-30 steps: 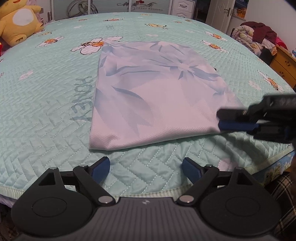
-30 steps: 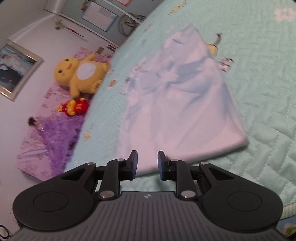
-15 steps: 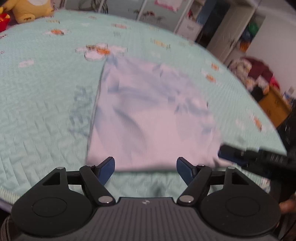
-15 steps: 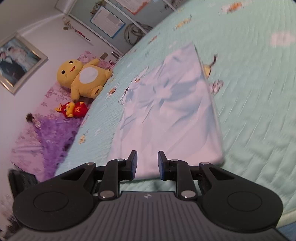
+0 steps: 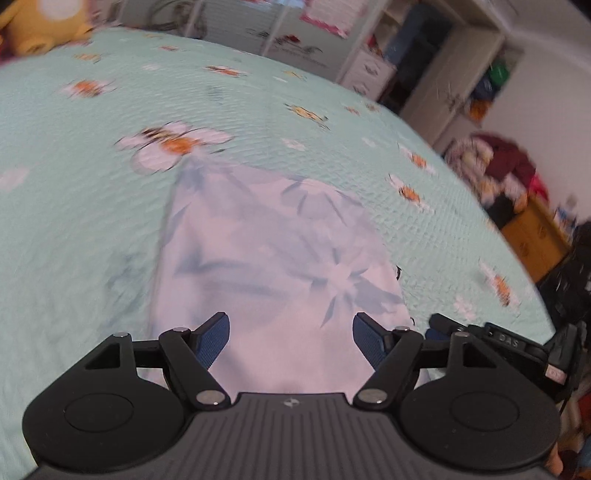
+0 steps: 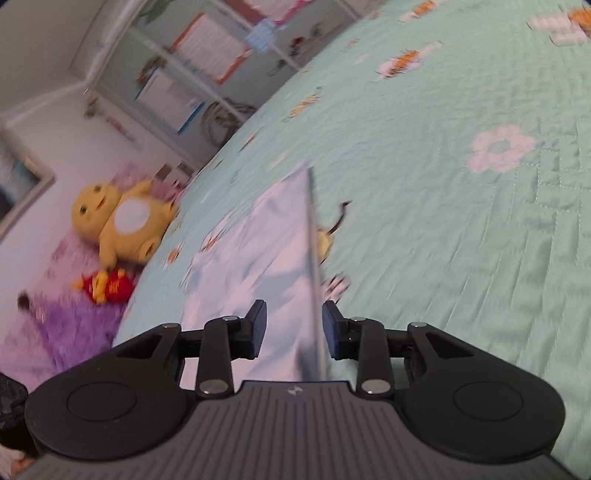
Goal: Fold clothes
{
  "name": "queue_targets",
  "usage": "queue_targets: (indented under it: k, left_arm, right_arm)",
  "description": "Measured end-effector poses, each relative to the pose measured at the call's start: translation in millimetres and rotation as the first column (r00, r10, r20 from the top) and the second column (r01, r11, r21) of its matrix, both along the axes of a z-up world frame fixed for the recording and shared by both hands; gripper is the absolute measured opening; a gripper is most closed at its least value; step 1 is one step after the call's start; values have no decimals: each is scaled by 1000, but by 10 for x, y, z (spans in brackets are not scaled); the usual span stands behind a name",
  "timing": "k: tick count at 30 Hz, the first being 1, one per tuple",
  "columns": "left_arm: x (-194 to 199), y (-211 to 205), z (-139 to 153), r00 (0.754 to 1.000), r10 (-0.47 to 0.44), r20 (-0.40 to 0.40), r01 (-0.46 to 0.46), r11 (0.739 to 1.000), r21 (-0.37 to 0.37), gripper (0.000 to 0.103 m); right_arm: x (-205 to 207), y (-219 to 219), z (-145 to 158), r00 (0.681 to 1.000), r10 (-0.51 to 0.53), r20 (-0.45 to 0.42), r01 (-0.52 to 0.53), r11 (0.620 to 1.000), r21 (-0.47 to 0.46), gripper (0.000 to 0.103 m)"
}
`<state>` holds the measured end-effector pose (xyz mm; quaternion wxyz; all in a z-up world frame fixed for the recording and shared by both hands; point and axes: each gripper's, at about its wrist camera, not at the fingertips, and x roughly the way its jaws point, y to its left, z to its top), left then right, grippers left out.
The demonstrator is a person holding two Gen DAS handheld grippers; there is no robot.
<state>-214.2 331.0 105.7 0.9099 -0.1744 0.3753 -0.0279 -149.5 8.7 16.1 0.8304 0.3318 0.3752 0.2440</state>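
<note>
A: What sits furthest left in the left wrist view?

B: A yellow plush toy [image 5: 40, 26], blurred, at the far edge of the bed [image 5: 74, 229]. The bed wears a mint quilted cover printed with daisies and bees.

A: And the garment?

B: A pale lilac folded cloth with blue flower print [image 5: 273, 266] lies flat on that cover, near the bed's front edge. Its near end runs under the left hand-held gripper [image 5: 291, 341], whose blue-padded fingers [image 5: 212, 341] are spread wide apart over the fabric, gripping nothing.

A: Further right?

B: The right hand-held gripper [image 5: 439, 332] pokes in from the right, its tip just beside the cloth's right corner. Behind it are white cupboards [image 5: 436, 74], a heap of clothes [image 5: 495, 166] and a wooden cabinet [image 5: 535, 236].

A: Now the right wrist view, from the left again.

B: A purple fluffy rug or blanket [image 6: 62, 332], a small red toy [image 6: 107, 286], then the yellow plush toy [image 6: 118, 225] against the wall. The cloth [image 6: 266, 266] stretches away from the camera, and its right edge runs straight between the fingers.

A: Is the right hand-held gripper [image 6: 293, 328] clamped on it?

B: No. Its pads stand apart with a gap on either side of the edge; released. To the right is bare quilted cover with a white flower print [image 6: 498, 147].
</note>
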Motion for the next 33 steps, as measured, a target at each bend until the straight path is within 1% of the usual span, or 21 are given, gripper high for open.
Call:
queue_targets:
  k: [3, 5, 7, 9, 11, 12, 13, 16, 17, 19, 20, 21, 23, 24, 25, 26, 30, 31, 33]
  left_arm:
    - [478, -263, 58, 998, -60, -17, 61, 995, 83, 78]
    - [798, -460, 39, 995, -92, -35, 96, 987, 133, 78]
    - [1092, -663, 4, 991, -122, -49, 128, 977, 170, 78]
    - [1331, -880, -67, 988, -143, -61, 153, 963, 221, 78]
    - [1546, -1094, -161, 985, -153, -79, 169, 947, 275, 78]
    - [1637, -1187, -222, 985, -148, -90, 168, 936, 310, 78]
    - [1725, -1275, -283, 985, -141, -99, 167, 922, 349, 78]
    - [1923, -1490, -456, 986, -108, -126, 156, 861, 484, 78]
    - [1986, -1531, -500, 986, -94, -138, 153, 843, 515, 78]
    - [2081, -1571, -576, 983, -73, -168, 156, 815, 558, 79]
    - [2123, -1595, -611, 981, -62, -182, 158, 799, 580, 82]
    - [2151, -1625, -638, 981, -50, -187, 156, 780, 606, 83]
    - [2168, -1709, -660, 983, -31, -181, 146, 731, 666, 87]
    - [2163, -1750, -669, 983, -26, -181, 146, 711, 688, 87]
    - [2155, -1788, -677, 983, -23, -182, 147, 693, 705, 85]
    - [2147, -1825, -686, 983, -19, -183, 148, 675, 723, 85]
    - [2116, -1976, -721, 983, -6, -185, 152, 598, 787, 87]
    - [2133, -2020, -736, 981, 2, -192, 157, 569, 807, 88]
    - [2195, -2110, -777, 978, 22, -209, 170, 500, 849, 88]
  right_arm:
    - [265, 87, -138, 999, 7, -40, -7, 1000, 10, 37]
    - [386, 154, -203, 999, 3, -42, -2, 1000, 29, 38]
    - [433, 200, -261, 1000, 10, -12, -9, 998, 55, 39]
    - [383, 221, -318, 999, 7, 41, -9, 998, 63, 39]
    - [312, 247, -334, 995, 9, 101, -13, 999, 36, 41]
    - [297, 282, -312, 993, 23, 118, -25, 1000, 9, 44]
    - [281, 313, -289, 991, 38, 132, -36, 999, -15, 49]
    - [208, 375, -251, 984, 53, 168, -40, 996, -77, 51]
    - [183, 377, -240, 983, 51, 175, -35, 995, -95, 51]
    - [139, 371, -216, 981, 47, 186, -22, 991, -132, 51]
    - [117, 368, -203, 981, 45, 191, -16, 988, -151, 51]
    - [88, 375, -183, 979, 49, 200, -12, 984, -180, 51]
    - [43, 365, -148, 973, 58, 222, -4, 973, -233, 52]
    - [21, 357, -132, 970, 62, 234, 0, 966, -258, 53]
    - [19, 345, -125, 970, 65, 235, -1, 965, -264, 54]
    - [25, 331, -122, 971, 67, 231, -5, 965, -261, 54]
    - [44, 253, -125, 974, 52, 219, 4, 969, -247, 54]
    - [51, 234, -130, 975, 49, 217, 6, 970, -245, 54]
    - [70, 185, -140, 977, 44, 208, 6, 973, -232, 54]
